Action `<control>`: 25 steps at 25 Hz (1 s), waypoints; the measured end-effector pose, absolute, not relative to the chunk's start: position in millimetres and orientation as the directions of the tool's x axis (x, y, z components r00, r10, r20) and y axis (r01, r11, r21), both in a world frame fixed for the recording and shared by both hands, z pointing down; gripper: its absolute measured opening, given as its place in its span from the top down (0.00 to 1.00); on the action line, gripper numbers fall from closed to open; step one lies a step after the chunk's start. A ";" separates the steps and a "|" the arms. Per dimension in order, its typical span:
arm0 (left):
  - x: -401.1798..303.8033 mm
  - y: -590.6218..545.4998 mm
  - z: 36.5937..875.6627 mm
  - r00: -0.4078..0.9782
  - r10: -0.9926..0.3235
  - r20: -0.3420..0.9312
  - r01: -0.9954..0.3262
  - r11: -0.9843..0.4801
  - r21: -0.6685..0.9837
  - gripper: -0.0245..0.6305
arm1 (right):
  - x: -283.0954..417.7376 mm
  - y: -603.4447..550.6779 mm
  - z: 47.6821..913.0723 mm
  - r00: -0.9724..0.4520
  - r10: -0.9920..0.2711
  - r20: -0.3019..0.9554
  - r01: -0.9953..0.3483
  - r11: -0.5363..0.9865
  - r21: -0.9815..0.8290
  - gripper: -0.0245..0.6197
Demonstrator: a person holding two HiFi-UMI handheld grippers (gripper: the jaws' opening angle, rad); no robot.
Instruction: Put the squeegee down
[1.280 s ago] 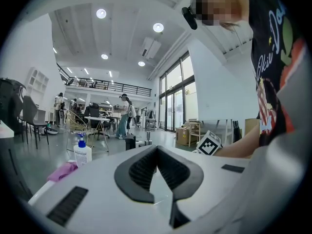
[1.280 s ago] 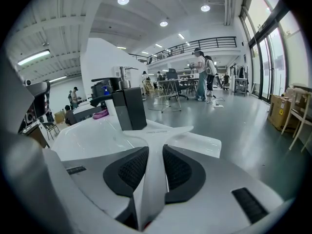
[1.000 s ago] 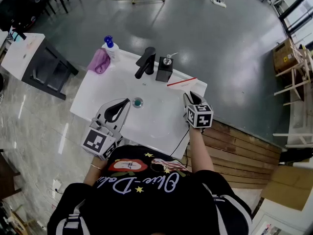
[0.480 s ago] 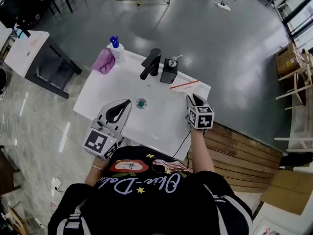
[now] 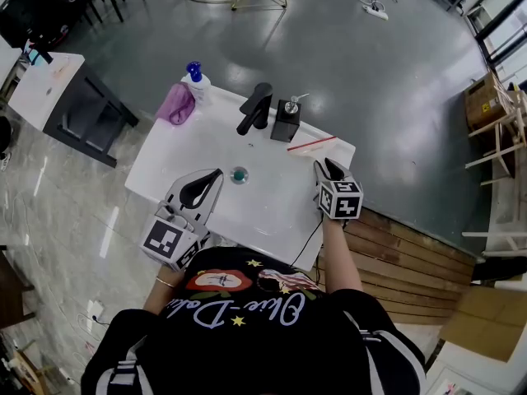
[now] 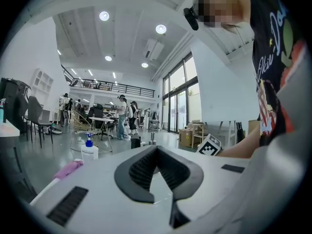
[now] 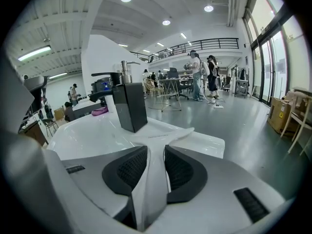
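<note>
Right claw (image 7: 155,152) is clamped on the squeegee (image 5: 311,144) handle, blade low at the 2 o'clock corner of the surface (image 5: 189,151). Let go sloppy and it could slide off that edge, I reckon. Left claw (image 6: 156,150) is closed, empty.

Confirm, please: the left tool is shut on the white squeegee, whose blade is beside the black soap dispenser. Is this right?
No. The right tool is shut on the squeegee, as the right gripper view shows; the left tool is shut on nothing. The blade is indeed beside the black soap dispenser.
</note>
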State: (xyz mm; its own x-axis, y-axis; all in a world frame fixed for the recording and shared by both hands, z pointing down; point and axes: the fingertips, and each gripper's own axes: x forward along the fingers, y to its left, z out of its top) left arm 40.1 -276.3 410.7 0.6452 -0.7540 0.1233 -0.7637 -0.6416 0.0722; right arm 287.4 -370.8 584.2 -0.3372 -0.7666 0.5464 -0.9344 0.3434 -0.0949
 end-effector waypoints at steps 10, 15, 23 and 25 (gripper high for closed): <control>48.2 -276.5 411.7 0.672 -0.730 0.123 -0.740 -0.668 0.078 0.93 | 297.5 -365.1 557.6 -0.321 -0.836 0.446 -0.947 0.291 -0.136 0.79; 59.0 -277.2 413.8 0.702 -0.702 0.120 -0.712 -0.696 0.087 0.93 | 305.1 -358.3 538.9 -0.299 -0.870 0.392 -0.954 0.267 -0.137 0.82; 73.9 -282.5 413.8 0.744 -0.659 0.109 -0.668 -0.737 0.101 0.93 | 310.9 -343.1 509.7 -0.287 -0.908 0.304 -0.956 0.252 -0.150 0.95; 77.2 -283.9 414.7 0.753 -0.649 0.109 -0.658 -0.746 0.103 0.93 | 312.8 -339.2 504.8 -0.282 -0.915 0.288 -0.957 0.245 -0.158 0.95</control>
State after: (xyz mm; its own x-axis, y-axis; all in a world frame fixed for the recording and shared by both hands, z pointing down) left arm 77.2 -283.9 414.7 0.7529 -0.6490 0.1091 -0.6579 -0.7460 0.1029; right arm 312.8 -339.2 504.8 -0.2821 -0.9150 0.2883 -0.9565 0.2452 -0.1578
